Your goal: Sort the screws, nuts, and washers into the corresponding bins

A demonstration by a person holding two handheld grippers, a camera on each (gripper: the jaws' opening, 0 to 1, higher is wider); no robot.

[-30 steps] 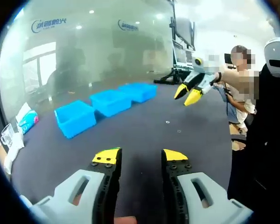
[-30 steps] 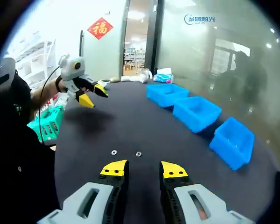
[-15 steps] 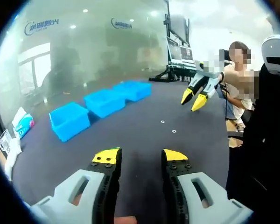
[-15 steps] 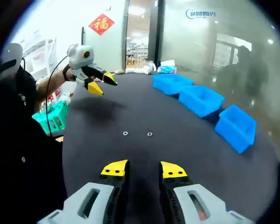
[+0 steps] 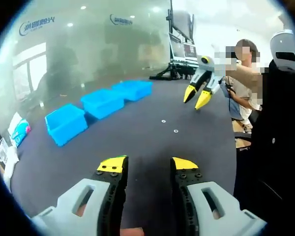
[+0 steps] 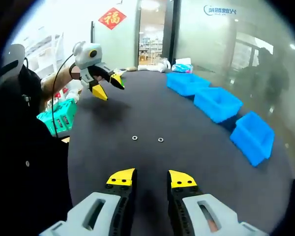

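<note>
Two small metal washers lie on the dark table: in the left gripper view one washer [image 5: 163,121] and a second washer [image 5: 175,131]; in the right gripper view they are the washer [image 6: 134,137] and the washer [image 6: 160,140]. Three blue bins stand in a row: the near bin [image 5: 65,123], the middle bin [image 5: 102,102] and the far bin [image 5: 133,89]. My left gripper [image 5: 146,166] is open and holds nothing, well short of the washers. My right gripper [image 6: 151,177] is open too, with the washers ahead of its tips. Each gripper hangs above the table in the other's view, the right one [image 5: 195,97] and the left one [image 6: 107,86].
A person sits beyond the table's right edge in the left gripper view. A green crate [image 6: 58,122] stands below the table's left edge in the right gripper view. Tissue packs [image 5: 17,132] lie near the end of the bin row. A glass wall runs behind the bins.
Both views have shifted with the hands. The right gripper has come lower toward the table in the left gripper view. The washers and bins have stayed put.
</note>
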